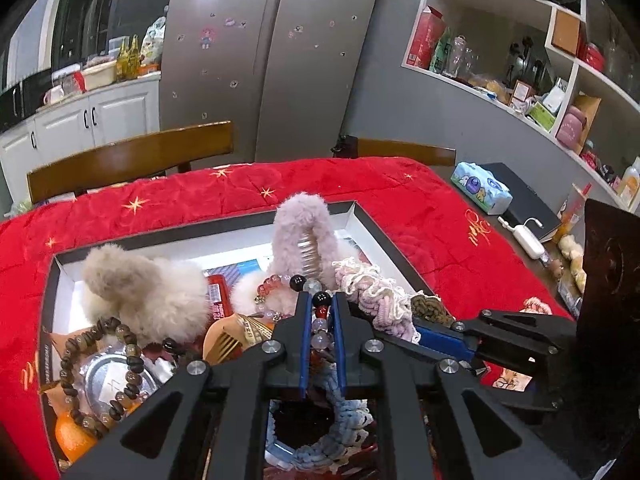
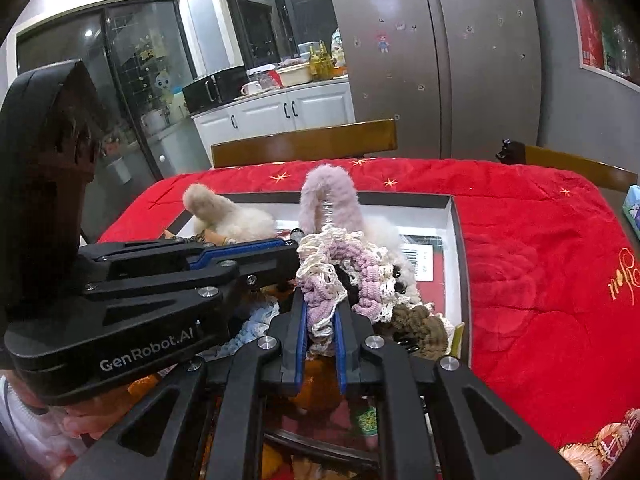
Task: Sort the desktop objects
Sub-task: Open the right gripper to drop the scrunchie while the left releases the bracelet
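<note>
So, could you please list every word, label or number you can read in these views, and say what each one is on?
"GenRobot.AI": on the left hand-held gripper, on the side of its body.
Gold script on the red cloth: not legible.
Barcode label in the box: too small to read.
Fridge stickers and the red packet: blurred.

A steel fridge (image 1: 272,60) stands behind two wooden chairs (image 1: 132,160), white cabinets (image 1: 92,120) to its left.
</note>
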The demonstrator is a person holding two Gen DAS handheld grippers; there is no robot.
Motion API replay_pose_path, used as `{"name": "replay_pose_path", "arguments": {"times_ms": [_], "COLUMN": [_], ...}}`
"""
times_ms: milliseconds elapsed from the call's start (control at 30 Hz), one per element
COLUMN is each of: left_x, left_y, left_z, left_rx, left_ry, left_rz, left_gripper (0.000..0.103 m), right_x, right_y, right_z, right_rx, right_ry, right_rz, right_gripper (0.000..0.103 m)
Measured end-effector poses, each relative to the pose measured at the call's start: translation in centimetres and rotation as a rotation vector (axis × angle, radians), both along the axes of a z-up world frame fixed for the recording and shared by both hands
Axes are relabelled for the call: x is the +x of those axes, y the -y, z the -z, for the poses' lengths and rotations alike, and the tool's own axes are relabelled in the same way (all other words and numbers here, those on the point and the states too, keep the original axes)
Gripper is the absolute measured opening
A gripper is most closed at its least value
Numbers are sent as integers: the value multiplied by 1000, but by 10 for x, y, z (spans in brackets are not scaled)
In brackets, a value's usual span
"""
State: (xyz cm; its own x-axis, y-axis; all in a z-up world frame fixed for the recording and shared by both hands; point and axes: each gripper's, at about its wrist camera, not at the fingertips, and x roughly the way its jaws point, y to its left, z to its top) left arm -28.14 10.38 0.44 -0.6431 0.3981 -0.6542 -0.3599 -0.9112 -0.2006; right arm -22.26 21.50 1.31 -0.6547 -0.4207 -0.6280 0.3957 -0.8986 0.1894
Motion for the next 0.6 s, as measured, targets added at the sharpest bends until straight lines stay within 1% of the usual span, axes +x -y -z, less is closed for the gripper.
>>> {"name": "replay_pose_path", "arguments": {"times_ms": [67,200,267,300,333,400,433,467,500,533,567,600], "left_x": [2,1,1,0,-1,-2,-2,-1,-1,0,2,3], "left_y": [-2,-2,-1,0,2,6,9,11,13,15,17,18], "left_z": [-1,-2,-2,-3,-5,-7,-9,-11,-12,-15,-17,-19], "left_rx": [-17,-16,-28,-31,-33,-31,-30,-29,-30,-29,-22,-22], "left_ry": [-14,-11,-7,-3,1,-1,-9,-13,-20,-32,-48,-56], "left_rz": [-3,-4,-19,-28,-41,-64,-79,-88,-100,-113,-125,-140], "left_gripper": [10,10,10,11,16,24,33,39,55,63,65,74], "right_x": [0,0,-1,0,-1,1,1,2,4,5,6,6], "right_y": [1,1,1,1,1,2,1,2,2,2,2,2], "right_z": [1,1,0,-1,-2,-4,-5,-6,-9,-10,-11,-12], "right_rx": [6,5,2,2,4,7,6,2,0,3,14,17], "right_ry": [-1,0,2,3,3,-5,-13,-25,-47,-62,-70,-73], "right_rz": [-4,-6,-7,-6,-8,-6,-5,-5,0,4,9,6], "right_gripper": [12,12,15,15,16,31,45,54,57,65,78,85]}}
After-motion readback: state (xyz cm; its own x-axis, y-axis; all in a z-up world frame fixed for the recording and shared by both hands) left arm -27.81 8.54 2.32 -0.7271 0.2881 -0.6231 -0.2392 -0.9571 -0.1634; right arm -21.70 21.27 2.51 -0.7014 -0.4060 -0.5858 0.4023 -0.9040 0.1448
